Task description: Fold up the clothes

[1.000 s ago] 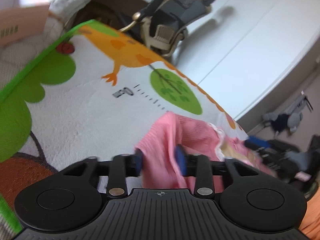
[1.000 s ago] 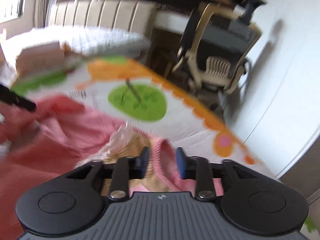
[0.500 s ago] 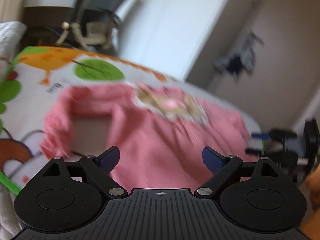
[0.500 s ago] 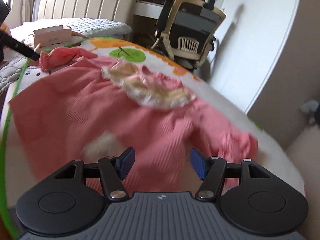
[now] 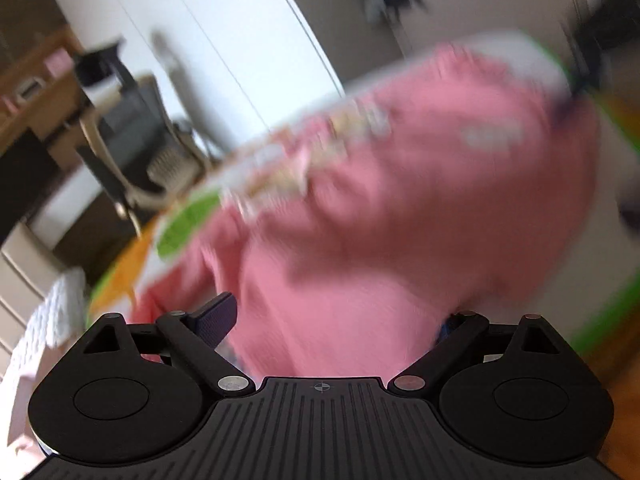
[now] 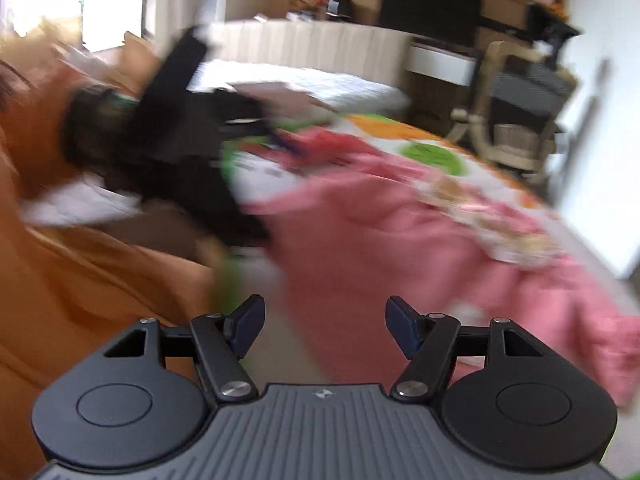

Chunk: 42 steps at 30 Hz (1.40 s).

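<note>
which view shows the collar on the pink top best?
Right wrist: the pale frilly collar lies in plain view on the pink top, only mildly blurred. Left wrist shows it smeared by motion, barely readable.

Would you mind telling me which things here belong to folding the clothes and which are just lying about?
Part of the job:
- pink garment, spread on the printed mat
- left gripper, open
- right gripper, open

Just lying about:
- office chair
- white quilt
- box on the quilt
- monitor
</note>
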{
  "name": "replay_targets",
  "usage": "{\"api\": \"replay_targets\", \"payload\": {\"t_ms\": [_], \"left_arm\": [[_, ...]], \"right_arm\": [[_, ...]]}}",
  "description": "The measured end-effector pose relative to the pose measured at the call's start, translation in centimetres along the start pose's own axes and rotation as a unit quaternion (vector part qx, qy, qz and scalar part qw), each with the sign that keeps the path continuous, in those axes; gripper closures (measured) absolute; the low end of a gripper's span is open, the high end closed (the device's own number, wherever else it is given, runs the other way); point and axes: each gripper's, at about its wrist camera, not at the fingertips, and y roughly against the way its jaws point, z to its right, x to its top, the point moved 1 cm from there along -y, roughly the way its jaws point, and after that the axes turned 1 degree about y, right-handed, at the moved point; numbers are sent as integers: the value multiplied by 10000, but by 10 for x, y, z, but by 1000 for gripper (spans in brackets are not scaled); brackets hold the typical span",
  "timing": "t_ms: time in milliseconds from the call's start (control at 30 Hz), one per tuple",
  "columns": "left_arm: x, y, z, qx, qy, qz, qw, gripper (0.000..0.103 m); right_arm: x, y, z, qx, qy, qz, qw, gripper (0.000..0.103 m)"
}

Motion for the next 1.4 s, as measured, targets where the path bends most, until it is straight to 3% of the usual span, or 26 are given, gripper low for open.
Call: {"api": "replay_targets", "payload": {"t_ms": [67,100,167,233,333,400,500,633,733,800,833,867,900,933,967,1000,1167,1233,1300,1367,1400], "left_arm": [[16,0,-3,137,76,316,9994,31],[24,-1,-6,169,180,453,9987,38],[35,-6,-15,171,465,537,9973,71],[46,-12,-26,130,792,596,9950,96],[61,-14,-44,116,1230,755,9895,96],[66,-4,-55,177,1415,952,9852,96],[71,11,-65,251,1528,1146,9813,96],[79,14,-72,291,1556,1210,9800,96],[76,13,-69,133,1537,1141,9814,96],[70,13,-64,-73,1437,1097,9835,96],[66,13,-61,-193,1368,1073,9846,94],[63,14,-58,-303,1298,1036,9856,91],[59,14,-55,-413,1211,1005,9867,87],[55,15,-52,-538,1098,993,9875,74],[52,16,-47,-646,967,984,9883,55],[48,16,-42,-721,801,978,9894,47],[44,-2,-6,-825,115,696,9941,26],[46,-21,5,-713,-94,514,9961,26],[49,-45,13,-535,-162,292,9980,35],[52,-62,13,-362,-153,157,9991,82],[55,-67,10,-286,-71,135,9995,89]], "right_arm": [[3,-13,-9,351,-97,29,9993,39],[4,-20,-11,430,-145,24,9990,41],[6,-34,-15,566,-259,18,9981,45],[10,-46,-10,626,-474,21,9969,45],[12,-53,2,150,-408,-76,9990,45],[9,-47,13,-649,-225,-153,9975,45],[7,-35,20,-1777,442,-136,9830,45],[15,-51,5,-1293,596,-199,9896,45],[12,-84,-5,-1331,1028,-376,9850,45],[9,-99,6,-1305,1016,-435,9853,53],[10,-101,13,-1346,1004,-404,9850,77],[12,-101,20,-1523,1016,-418,9822,101],[14,-96,28,-1707,1012,-327,9796,102],[17,-90,36,-1869,988,-233,9771,102],[21,-81,43,-1999,935,-133,9752,103],[25,-71,50,-2121,897,-31,9731,103],[43,-40,60,-2415,1063,279,9642,103],[46,-39,59,-2423,1133,315,9631,103],[48,-39,58,-2418,1184,345,9625,103],[50,-30,57,-2440,1134,414,9622,103],[50,-20,57,-2411,1091,482,9632,103]]}}
